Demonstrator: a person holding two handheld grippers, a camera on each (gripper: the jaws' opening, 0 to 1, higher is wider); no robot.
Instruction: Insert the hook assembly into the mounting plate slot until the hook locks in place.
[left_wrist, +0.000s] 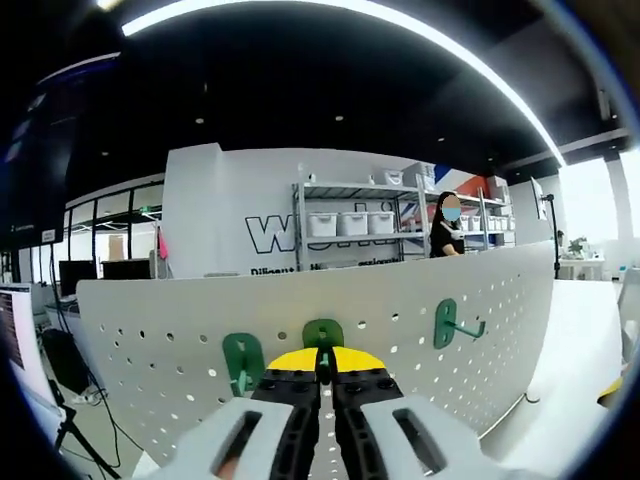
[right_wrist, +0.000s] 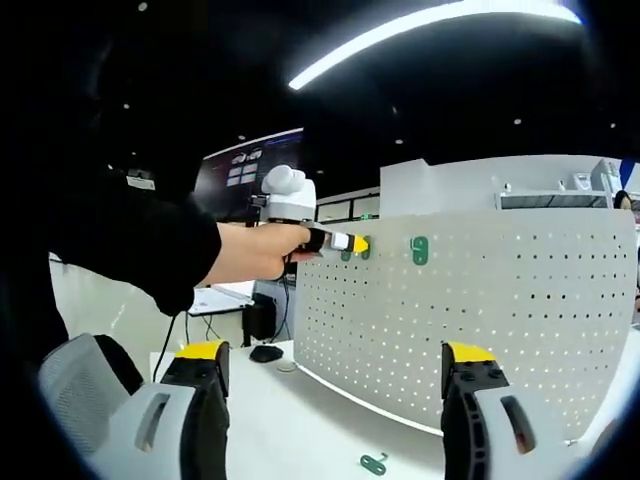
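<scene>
Left gripper (left_wrist: 322, 372) jaws clamp a green hook (left_wrist: 323, 335), its base hidden; right gripper (right_wrist: 335, 375) jaws gape before the pegboard (right_wrist: 480, 310)

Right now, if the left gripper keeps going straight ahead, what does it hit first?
Probably the green hook held in the left gripper, which already sits at the white pegboard; the board comes next, though depth is hard to judge.

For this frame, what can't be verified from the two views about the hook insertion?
- Left gripper view: the left gripper is shut on a green hook; its jaws hide whether the hook has locked into the pegboard.
- Right gripper view: that hook is too small to judge.
- Right gripper view: the loose hook on the table is tiny.
</scene>
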